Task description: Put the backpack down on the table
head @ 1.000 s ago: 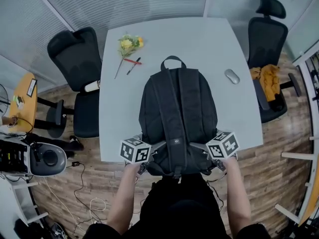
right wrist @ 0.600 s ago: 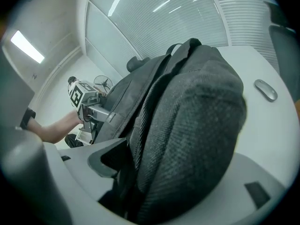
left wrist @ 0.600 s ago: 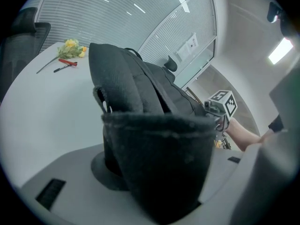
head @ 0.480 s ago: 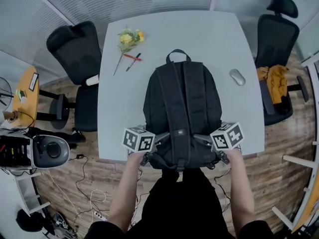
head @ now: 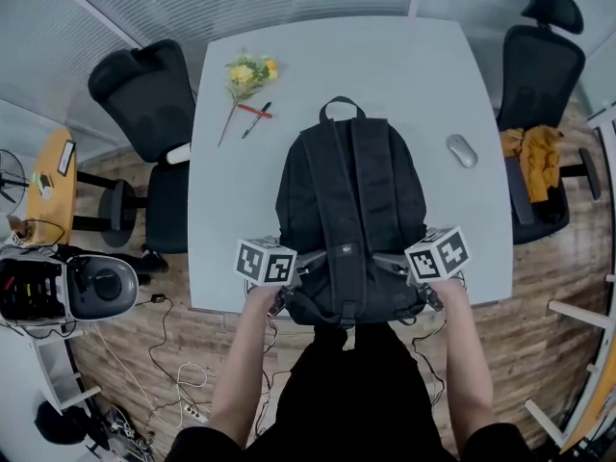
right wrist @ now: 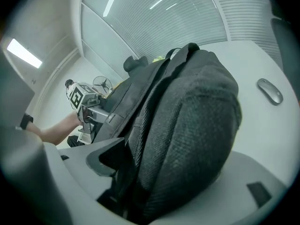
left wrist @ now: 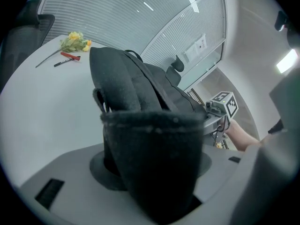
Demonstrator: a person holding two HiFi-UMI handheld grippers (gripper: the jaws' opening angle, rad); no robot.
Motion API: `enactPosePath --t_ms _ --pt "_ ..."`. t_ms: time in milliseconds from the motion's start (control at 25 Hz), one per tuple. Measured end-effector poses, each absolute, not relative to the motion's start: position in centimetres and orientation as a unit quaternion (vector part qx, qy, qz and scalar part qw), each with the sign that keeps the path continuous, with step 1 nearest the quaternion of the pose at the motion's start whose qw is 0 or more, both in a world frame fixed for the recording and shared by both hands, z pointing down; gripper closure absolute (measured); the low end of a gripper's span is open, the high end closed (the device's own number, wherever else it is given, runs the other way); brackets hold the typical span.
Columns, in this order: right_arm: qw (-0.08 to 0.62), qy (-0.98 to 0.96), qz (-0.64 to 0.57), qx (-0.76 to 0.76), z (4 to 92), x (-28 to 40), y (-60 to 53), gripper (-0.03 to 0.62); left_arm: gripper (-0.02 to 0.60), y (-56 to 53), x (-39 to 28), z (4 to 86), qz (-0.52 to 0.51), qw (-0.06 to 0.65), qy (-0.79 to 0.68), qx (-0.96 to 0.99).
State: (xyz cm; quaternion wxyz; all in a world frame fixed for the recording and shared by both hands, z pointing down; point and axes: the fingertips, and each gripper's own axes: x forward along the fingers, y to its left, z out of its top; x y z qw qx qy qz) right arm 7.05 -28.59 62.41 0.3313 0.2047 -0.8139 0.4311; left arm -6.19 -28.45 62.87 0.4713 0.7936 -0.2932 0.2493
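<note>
Backpack [head: 351, 210] lies flat on the pale table [head: 231, 162], back panel and shoulder straps facing up, its carry handle [head: 342, 107] pointing to the far end and its bottom bulging a little over the near edge, where the person stands. Both arms reach in at that near end, one to each bottom corner. The left gripper [head: 294, 282] is clamped on the corner at that side: in the left gripper view the dark padded fabric fills the whole space between the two grey jaws and sits against both of them. The right gripper [head: 416, 279] has the opposite corner. Its jaws have just been opening, yet the right gripper view shows the woven side of the bag and a bundle of strap webbing packed between them, resting on one jaw and crowding up to the other, so the grip looks loosened rather than let go. Each gripper's marker cube stands just outside the bag, one on either flank. Farther up the table on the left lies a yellow flower [head: 248, 73] with a long stem, and just beside it a red pen [head: 255, 111] and a black pen [head: 254, 126]. A grey computer mouse [head: 462, 150] sits to the right of the bag, well apart from it. A black office chair [head: 144, 94] stands at the left side of the table, and another chair [head: 541, 61] at the right has an orange cloth [head: 534, 157] heaped on its seat.
</note>
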Motion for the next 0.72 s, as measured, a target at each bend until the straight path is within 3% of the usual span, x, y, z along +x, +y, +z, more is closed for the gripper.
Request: enactPosePath --t_ms 720 --pt "0.327 -0.795 0.468 0.206 63.8 7.2 -30.0 0.187 0.305 -29.5 -6.9 64.2 0.243 0.501 -0.294 0.777"
